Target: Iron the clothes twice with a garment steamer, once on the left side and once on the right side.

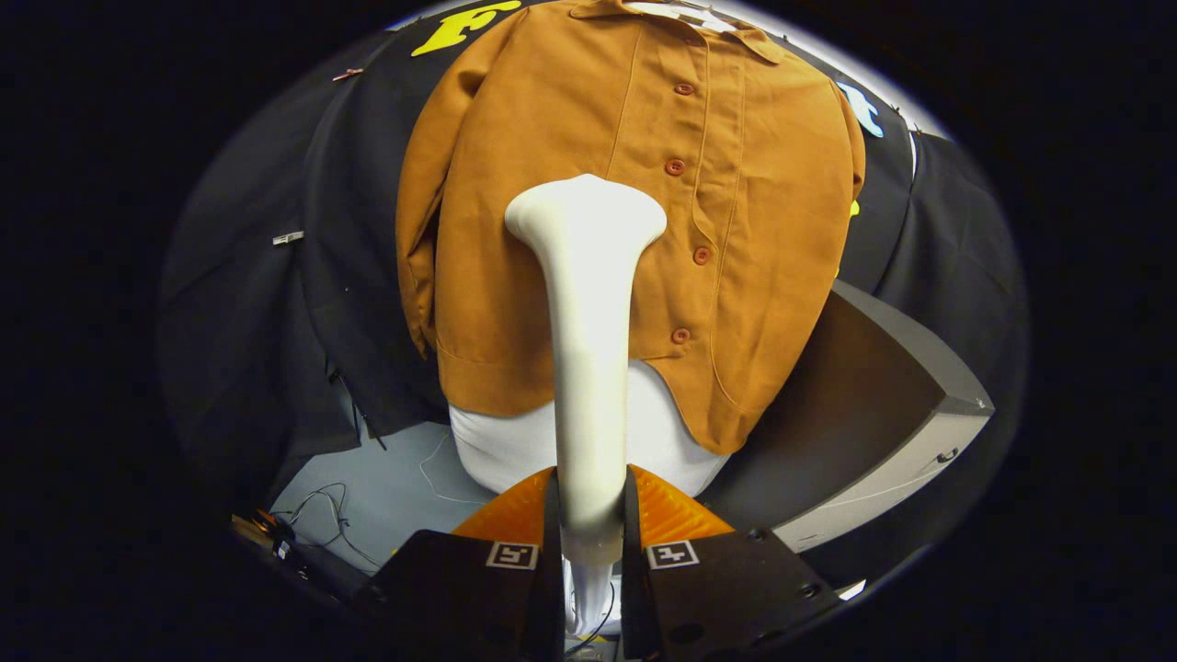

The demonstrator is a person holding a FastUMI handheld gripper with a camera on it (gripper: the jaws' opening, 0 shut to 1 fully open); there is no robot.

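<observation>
Garment steamer point(588, 340): white, long handle w/ flared head, clamped between both fingers of the hand-held gripper point(589, 542), which press its lower handle from either side; handle runs straight ahead from the fingers, head up at the shirt front. Steamer head sits over the mid-front of the brown shirt point(644, 211), just beside the button row point(680, 248), on the side of it toward the hanging sleeve point(418, 239); can't tell if head touches the fabric or is just off it. Thin white cord point(598, 611) drops from the handle's base between the fingers. Shirt hangs buttoned, collar point(680, 14) at top, hem curved, on a white form point(662, 441) that shows below the hem. Black booth cloth point(276, 303) behind the shirt. Grey box-like unit point(883, 414) beside the shirt, opposite the sleeve side; contents not visible. Grey floor point(386, 487) below w/ loose cables point(322, 519). No open containers seen.
</observation>
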